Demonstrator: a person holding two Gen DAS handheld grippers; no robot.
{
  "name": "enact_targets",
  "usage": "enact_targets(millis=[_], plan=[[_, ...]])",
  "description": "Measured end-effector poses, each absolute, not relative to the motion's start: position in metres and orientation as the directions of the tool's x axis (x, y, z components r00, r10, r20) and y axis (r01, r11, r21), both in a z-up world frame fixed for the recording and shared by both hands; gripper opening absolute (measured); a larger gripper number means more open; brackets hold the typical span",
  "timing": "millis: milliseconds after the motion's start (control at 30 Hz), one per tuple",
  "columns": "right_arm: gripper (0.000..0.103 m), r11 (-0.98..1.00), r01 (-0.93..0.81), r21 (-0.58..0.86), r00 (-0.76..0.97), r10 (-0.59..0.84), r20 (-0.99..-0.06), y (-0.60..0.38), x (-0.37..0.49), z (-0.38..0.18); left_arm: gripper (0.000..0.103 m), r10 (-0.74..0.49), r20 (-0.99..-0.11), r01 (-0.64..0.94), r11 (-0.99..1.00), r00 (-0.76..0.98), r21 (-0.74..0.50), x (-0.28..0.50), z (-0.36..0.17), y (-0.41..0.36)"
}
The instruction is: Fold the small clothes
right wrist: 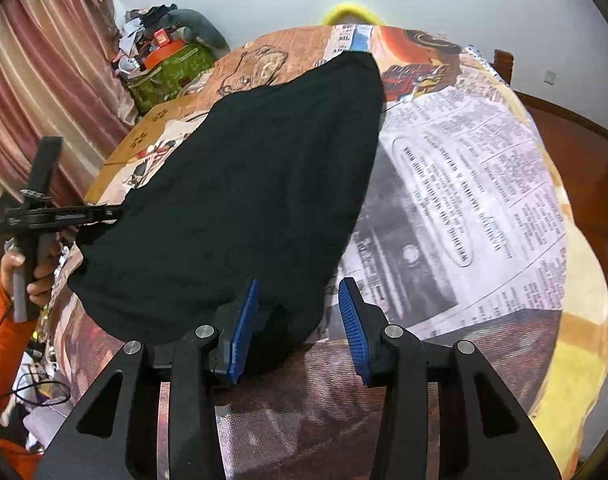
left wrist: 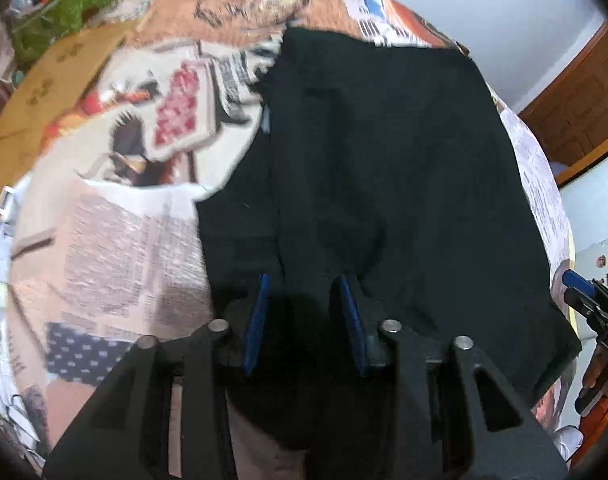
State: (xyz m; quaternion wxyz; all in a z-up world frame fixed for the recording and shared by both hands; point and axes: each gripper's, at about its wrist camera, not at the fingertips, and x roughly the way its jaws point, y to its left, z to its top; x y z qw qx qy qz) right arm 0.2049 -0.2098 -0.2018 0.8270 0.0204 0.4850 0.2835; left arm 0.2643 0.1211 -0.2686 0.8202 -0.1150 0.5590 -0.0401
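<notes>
With our left gripper (left wrist: 305, 292) and right gripper (right wrist: 300, 300) both parted, gripping nothing, over the near hem of the black garment (right wrist: 244, 184) on the printed bedspread (right wrist: 463, 200), we risk pinching only 1 layer.

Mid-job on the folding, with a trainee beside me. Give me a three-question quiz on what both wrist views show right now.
1. True or false: the black garment lies on a newspaper-print cover.
2. Between the blue pads of the right gripper sits: A) nothing at all, B) the garment's near edge, C) an orange box.
3. What colour is the sleeve of the hand holding the left gripper?

Key: 1 true. 2 B, though the pads stand apart and do not press it. 3 orange.
</notes>
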Motion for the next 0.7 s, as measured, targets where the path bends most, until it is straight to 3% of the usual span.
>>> enact_targets(millis=[67,167,433,700], plan=[[0.038,0.836,-0.449,0.314,0.360,0.491,-0.793,-0.209,0.205,-0.204,0.009,-0.179,-0.899,-0.056,0.974,0.399,-0.219,0.261,-0.269,0.119],[0.038,0.839,-0.451,0.305,0.355,0.481,-0.801,-0.208,0.206,-0.208,0.005,-0.172,-0.881,-0.056,0.974,0.441,-0.219,0.254,-0.258,0.121],[0.038,0.842,-0.441,0.310,0.335,0.475,-0.814,-0.212,0.207,-0.214,0.005,-0.096,-0.822,-0.090,0.980,0.562,-0.176,0.238,-0.213,0.142],[0.038,0.846,-0.432,0.313,0.336,0.473,-0.815,-0.215,0.201,-0.211,0.011,0.022,-0.891,-0.112,0.993,0.454,-0.033,0.252,-0.250,0.138]])
